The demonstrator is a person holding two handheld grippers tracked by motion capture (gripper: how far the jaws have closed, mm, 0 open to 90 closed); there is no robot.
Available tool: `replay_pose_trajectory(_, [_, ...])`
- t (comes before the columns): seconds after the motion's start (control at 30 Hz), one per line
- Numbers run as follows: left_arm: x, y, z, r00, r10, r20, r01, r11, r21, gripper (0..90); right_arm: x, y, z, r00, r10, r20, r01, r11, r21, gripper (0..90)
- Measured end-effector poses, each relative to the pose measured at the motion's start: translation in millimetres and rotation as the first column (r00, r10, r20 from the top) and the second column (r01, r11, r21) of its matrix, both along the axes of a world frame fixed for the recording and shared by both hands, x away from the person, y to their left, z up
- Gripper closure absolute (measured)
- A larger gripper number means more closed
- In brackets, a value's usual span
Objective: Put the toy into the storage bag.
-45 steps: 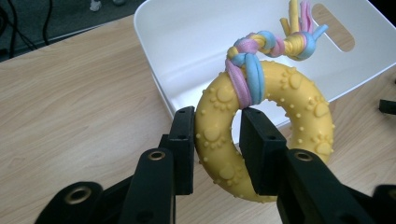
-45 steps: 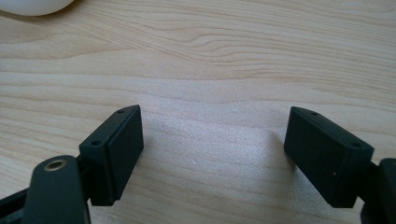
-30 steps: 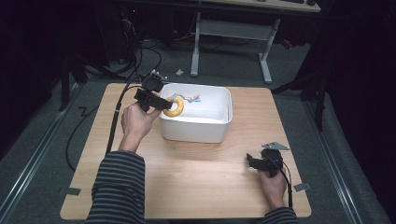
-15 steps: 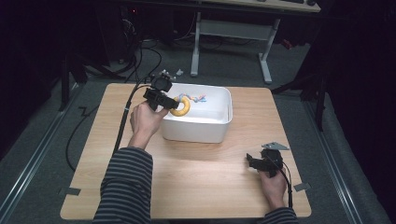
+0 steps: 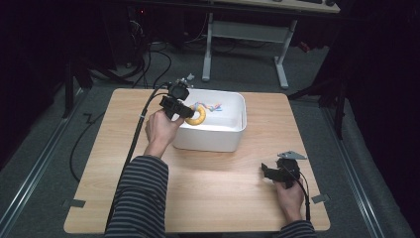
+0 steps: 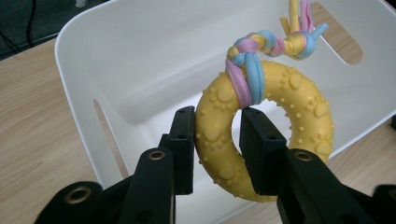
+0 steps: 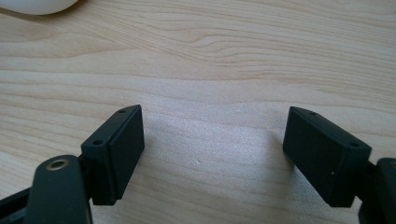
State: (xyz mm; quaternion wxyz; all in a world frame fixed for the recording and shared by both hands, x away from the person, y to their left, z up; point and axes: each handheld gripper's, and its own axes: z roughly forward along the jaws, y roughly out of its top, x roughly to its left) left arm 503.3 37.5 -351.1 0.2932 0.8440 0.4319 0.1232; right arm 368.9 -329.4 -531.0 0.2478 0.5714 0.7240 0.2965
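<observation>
We are clamping the left gripper on one yellow rubber ring toy, its two black jaws pressing either side of the ring's band. One braided pastel rope is knotted onto the ring's upper edge. The ring is hanging just inside the near wall of one white plastic bin standing on the wooden desk. We are judging this as the placing step: the next move is calling for lowering the toy toward the bin floor, then spreading the jaws. Our right gripper is resting wide open and empty over bare desk, well apart from the bin.
</observation>
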Motion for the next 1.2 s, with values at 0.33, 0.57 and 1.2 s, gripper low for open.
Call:
replay_pose_trajectory(0.33, [2.2, -10.2, -10.0, 0.9999, -0.011, -0.006, 0.011, 0.9997, 0.023, 66.7, 0.0, 0.0, 0.0, 1.0, 0.0, 0.0, 0.0, 1.0, -0.001, 20.9])
replay_pose_trajectory(0.57, [6.0, -9.4, -17.9, 0.9997, 0.001, -0.024, 0.0, 0.9998, 0.02, 66.6, -0.1, 0.0, 0.0, 1.0, 0.001, 0.0, -0.001, 1.0, -0.001, 20.9])
replay_pose_trajectory(1.2, [6.7, -16.7, -26.2, 0.998, -0.011, -0.062, 0.013, 0.9993, 0.036, 66.4, -0.1, 0.1, 0.0, 1.0, 0.001, 0.0, -0.001, 1.0, -0.002, 20.9])
